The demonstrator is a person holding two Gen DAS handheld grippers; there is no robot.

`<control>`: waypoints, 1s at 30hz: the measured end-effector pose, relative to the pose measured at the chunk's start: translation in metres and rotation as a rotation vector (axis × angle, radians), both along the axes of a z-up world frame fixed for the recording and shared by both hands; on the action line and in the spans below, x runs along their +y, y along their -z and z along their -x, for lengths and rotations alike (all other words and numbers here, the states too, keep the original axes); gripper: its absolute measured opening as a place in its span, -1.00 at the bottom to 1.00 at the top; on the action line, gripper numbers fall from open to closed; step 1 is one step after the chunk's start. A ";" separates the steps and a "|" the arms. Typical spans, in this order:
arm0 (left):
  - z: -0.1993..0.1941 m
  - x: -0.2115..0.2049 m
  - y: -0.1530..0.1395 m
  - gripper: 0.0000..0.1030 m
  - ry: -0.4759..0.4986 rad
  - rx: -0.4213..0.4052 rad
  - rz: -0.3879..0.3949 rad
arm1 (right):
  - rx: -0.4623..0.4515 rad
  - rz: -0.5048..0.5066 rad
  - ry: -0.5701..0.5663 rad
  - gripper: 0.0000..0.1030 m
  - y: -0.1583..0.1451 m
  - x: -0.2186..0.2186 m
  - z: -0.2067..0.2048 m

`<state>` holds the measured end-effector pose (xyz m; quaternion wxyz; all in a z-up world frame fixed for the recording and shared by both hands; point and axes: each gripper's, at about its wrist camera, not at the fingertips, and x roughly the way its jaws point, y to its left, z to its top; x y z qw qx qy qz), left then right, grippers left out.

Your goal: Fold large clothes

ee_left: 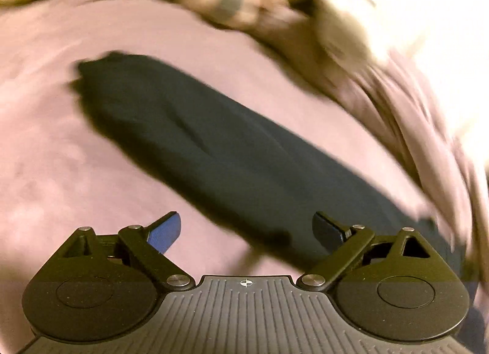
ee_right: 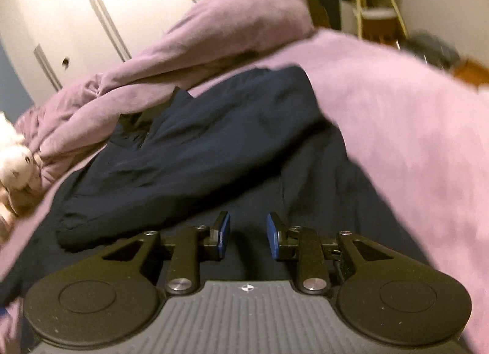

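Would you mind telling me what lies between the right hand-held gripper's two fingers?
Nothing is held: between the right hand-held gripper fingers only the dark navy garment shows beneath, in the right wrist view.

The left hand-held gripper (ee_left: 246, 231) points downward with its jaws spread wide and empty. The right hand-held gripper (ee_right: 248, 236) also angles downward, jaws narrowly parted, gripping nothing.
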<state>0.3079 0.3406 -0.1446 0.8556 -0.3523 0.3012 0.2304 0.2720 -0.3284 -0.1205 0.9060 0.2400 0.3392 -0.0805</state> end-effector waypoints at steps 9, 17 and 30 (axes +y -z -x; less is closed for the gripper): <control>0.016 0.099 0.040 0.25 -0.331 -0.232 0.319 | -0.023 -0.018 -0.008 -0.50 -0.001 0.008 0.024; 0.023 0.128 0.051 -0.77 -0.362 -0.247 0.464 | -0.038 -0.012 0.017 -0.50 0.007 0.013 0.021; -0.048 -0.130 -0.118 -0.73 0.490 -0.456 0.027 | -0.050 -0.076 -0.002 -0.50 0.013 0.007 0.026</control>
